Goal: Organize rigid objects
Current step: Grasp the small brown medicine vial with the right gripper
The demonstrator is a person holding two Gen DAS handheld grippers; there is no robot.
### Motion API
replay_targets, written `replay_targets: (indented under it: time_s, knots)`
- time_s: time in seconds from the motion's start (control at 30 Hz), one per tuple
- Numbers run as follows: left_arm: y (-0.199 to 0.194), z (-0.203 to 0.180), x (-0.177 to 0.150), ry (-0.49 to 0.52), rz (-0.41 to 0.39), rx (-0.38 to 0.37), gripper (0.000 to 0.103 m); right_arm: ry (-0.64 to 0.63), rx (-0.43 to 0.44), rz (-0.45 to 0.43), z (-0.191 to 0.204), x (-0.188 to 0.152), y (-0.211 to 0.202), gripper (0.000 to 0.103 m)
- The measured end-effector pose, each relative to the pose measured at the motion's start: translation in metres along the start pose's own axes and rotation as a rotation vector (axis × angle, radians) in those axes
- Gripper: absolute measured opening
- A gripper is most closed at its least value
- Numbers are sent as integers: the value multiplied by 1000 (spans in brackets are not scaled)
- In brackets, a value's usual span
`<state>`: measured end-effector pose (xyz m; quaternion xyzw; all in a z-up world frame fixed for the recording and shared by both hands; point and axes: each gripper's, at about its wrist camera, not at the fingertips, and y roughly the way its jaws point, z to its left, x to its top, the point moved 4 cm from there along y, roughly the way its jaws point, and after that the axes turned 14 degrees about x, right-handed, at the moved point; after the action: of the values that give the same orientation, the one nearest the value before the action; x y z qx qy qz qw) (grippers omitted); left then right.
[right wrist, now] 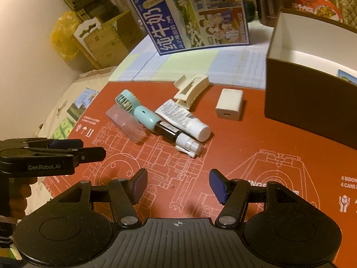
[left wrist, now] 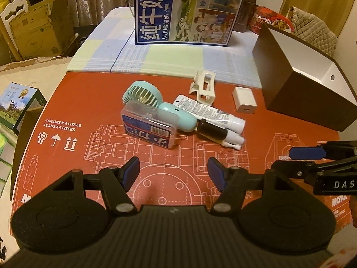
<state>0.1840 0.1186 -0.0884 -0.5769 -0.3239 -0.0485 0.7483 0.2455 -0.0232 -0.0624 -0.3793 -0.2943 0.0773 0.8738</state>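
Hovering over a red sheet [left wrist: 73,102], left gripper [left wrist: 173,172] with jaws apart and nothing between them. Ahead, lying in a cluster, left to right: clear case [left wrist: 148,126] leaning on a teal fan [left wrist: 142,93], dark bottle [left wrist: 214,130], white tube [left wrist: 209,111], all touching. Farther off, hair clip [left wrist: 204,86]; right of it and apart, white charger [left wrist: 244,99]. Far right, open brown box [left wrist: 296,84]. Right gripper [right wrist: 178,184] likewise spread and empty, near the cluster. Standing at the far edge, milk carton [left wrist: 187,11].
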Motion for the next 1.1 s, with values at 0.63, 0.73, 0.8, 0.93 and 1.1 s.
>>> replay_targets:
  time_s: [0.63,0.73,0.8,0.93,1.1]
  knots:
    - [51,17,7,39,-10,4,69,-251,-32,35,5,24,67,49]
    - [54,17,10,49,-22,-4,69,-277,-43,48,4,27,79,45]
    - [56,18,11,56,-30,-5,69,-289,-45,53,3,30,85,43]
    - [60,19,14,69,-36,-4,69,-334,-61,62,1,32,97,42]
    - [65,20,15,79,-36,-7,69,-381,-78,90,0,30,110,35]
